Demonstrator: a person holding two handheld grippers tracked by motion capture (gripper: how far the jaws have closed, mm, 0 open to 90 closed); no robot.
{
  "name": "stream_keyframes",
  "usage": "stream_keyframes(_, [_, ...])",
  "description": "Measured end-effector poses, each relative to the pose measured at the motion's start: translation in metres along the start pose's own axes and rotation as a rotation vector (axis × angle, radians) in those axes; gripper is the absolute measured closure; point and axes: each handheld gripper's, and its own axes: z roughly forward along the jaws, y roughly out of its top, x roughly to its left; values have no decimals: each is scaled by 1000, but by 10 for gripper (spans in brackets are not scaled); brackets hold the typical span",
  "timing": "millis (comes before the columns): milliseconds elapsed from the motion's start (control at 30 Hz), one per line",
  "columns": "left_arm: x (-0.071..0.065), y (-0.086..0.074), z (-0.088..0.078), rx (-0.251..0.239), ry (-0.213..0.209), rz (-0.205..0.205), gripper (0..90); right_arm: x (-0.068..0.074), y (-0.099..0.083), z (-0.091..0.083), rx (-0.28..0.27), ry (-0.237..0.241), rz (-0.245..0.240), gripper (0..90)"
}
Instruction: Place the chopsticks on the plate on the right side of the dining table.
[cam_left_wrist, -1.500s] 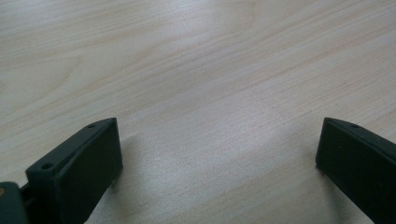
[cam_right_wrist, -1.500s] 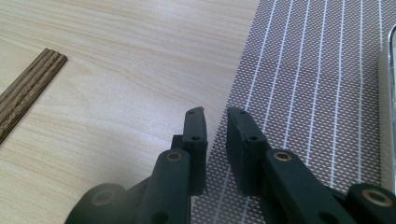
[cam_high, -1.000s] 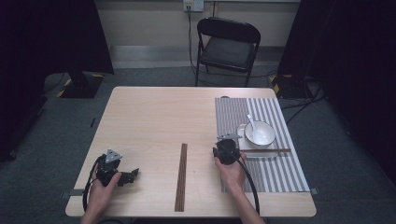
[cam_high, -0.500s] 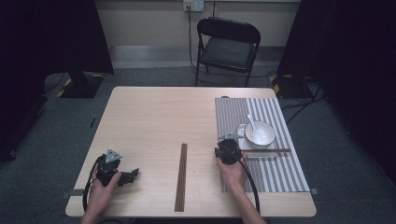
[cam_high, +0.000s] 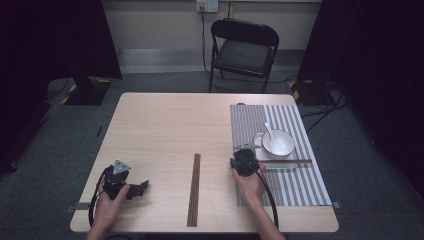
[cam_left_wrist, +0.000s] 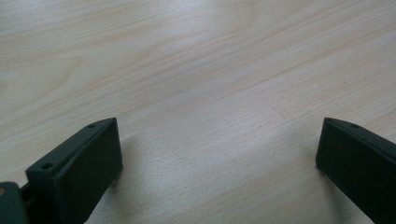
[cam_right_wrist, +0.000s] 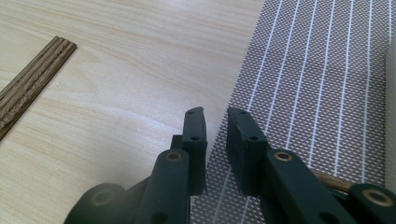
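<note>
High view: the right tool (cam_high: 245, 161), its jaws nearly clenched with nothing between them, sits at the left edge of the striped placemat (cam_high: 300, 185), right of centre, just beside the bowl (cam_high: 278, 143). The left tool (cam_high: 134, 189), lower left, is released over bare table (cam_high: 160, 130).

A pale wooden desk (cam_high: 165, 125) carries a grey striped placemat (cam_high: 280, 185) along its right side. A dark wooden strip (cam_high: 194, 189) lies lengthwise on the bare wood near the middle of the front half, just left of the mat's edge. The left gripper (cam_high: 142, 187) rests on the desk at the front left corner.
</note>
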Motion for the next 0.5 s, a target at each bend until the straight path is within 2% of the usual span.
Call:
stream_keyframes(267, [0,0,0,0,0,0,0,-2,0,-1,1,-3,1,775])
stream_keyframes(500, [0,0,0,0,0,0,0,0,0,-10,-16,19,-13,764])
